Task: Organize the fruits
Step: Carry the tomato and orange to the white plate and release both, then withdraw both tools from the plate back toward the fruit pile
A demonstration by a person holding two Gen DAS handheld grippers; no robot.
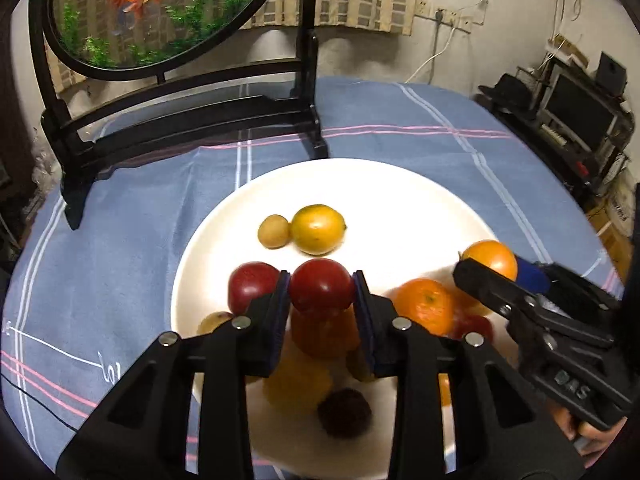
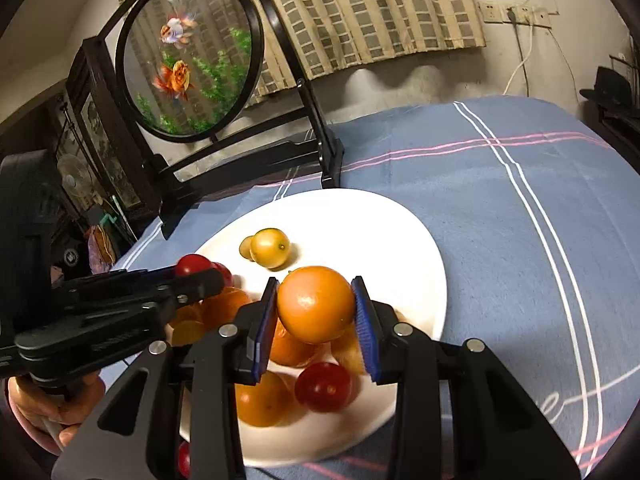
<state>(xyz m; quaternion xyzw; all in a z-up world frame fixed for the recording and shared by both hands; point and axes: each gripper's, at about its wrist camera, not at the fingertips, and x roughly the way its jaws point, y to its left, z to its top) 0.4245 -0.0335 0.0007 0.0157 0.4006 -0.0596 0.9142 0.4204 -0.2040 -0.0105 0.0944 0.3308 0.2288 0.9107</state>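
Observation:
My left gripper [image 1: 321,290] is shut on a red fruit [image 1: 320,284] and holds it above the white plate [image 1: 400,184]. My right gripper [image 2: 316,310] is shut on an orange [image 2: 314,304] over the same plate [image 2: 400,232]; it also shows at the right of the left wrist view [image 1: 490,260]. A yellow fruit [image 1: 318,227] and a small brownish fruit [image 1: 273,231] lie at the plate's far side. A second red fruit [image 1: 250,286], more oranges [image 1: 426,304] and a dark fruit [image 1: 344,412] lie near the grippers.
A black wooden stand [image 1: 192,120] with a round goldfish panel [image 2: 188,64] stands at the table's back left. The plate sits on a blue checked cloth [image 2: 520,220]. Dark shelves with electronics [image 1: 576,120] stand to the right.

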